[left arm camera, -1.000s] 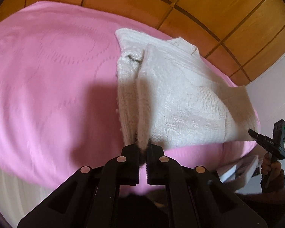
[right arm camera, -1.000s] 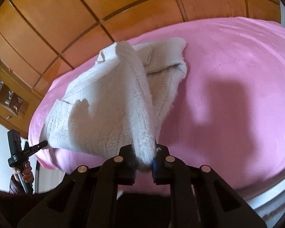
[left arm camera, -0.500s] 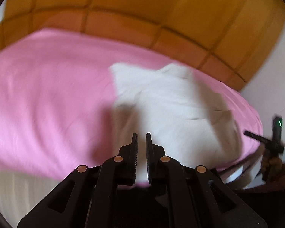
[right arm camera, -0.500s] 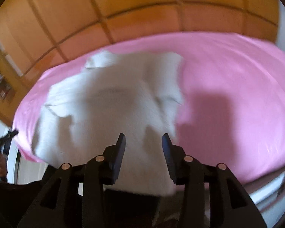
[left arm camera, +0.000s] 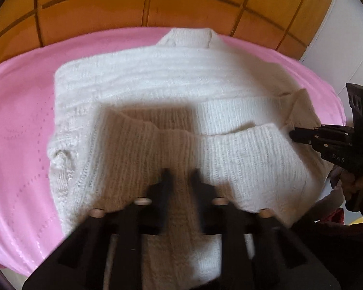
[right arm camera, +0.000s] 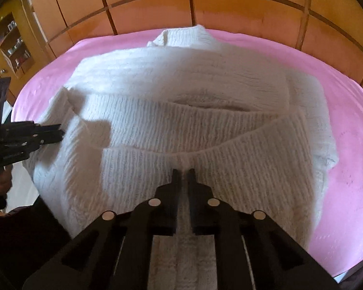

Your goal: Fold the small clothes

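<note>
Both grippers, left (left arm camera: 180, 172) and right (right arm camera: 183, 172), are matte black plastic with pale round screws; the right carries "DAS" lettering and a green light.

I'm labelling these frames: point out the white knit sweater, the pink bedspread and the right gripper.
white knit sweater (right arm camera: 181, 82), right wrist view, upper back panel.
pink bedspread (left arm camera: 19, 125), left wrist view, bare patch.
right gripper (right arm camera: 183, 172), right wrist view, between fingertips.

Left gripper (left arm camera: 180, 172) blurred; sweater's (left arm camera: 157, 77) near edge hidden.
</note>
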`<state>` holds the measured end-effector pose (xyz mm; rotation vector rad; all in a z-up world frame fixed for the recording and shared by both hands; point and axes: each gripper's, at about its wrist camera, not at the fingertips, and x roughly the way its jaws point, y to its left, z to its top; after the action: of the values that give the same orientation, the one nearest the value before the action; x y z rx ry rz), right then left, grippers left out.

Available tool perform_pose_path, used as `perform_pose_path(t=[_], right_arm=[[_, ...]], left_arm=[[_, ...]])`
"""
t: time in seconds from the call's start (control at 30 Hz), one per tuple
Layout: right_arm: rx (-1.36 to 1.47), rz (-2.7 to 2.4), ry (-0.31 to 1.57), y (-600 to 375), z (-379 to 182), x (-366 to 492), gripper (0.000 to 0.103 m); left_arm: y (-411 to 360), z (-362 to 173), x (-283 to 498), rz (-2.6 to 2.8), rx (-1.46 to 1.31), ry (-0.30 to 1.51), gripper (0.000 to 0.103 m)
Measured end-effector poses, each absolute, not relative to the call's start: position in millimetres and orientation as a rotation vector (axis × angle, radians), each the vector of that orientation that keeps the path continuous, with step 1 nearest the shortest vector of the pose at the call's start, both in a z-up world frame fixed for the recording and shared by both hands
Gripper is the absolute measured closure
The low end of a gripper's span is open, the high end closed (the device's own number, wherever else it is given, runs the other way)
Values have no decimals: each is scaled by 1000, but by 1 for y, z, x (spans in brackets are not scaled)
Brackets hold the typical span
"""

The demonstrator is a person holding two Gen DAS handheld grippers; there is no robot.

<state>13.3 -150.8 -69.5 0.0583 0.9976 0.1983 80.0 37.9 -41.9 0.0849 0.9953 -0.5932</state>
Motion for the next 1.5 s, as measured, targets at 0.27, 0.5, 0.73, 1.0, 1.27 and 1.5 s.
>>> perform_pose_path(t=[0.27,0.5,0.73,1.0,1.27,1.5], right_arm=[[142,150,820,-177,-7,1,99],[118,25,894,-174,-63,35,99],[157,10,885,-180,-68,33,96],[188,47,874,-175,-62,38,66],[138,16,807,-199,-25,9,50],[101,-118,848,-237,-36,-2,51]], left_arm=[[81,9,70,-537,-65,788,100],[41,-49,108,-434,33,919,100],[53,-30,92,-397,39,860,96],[66,-30,92,-323,117,856,38],[59,-49,101,-288,185,875,51],[58,-42,94,-269,204,845,62]])
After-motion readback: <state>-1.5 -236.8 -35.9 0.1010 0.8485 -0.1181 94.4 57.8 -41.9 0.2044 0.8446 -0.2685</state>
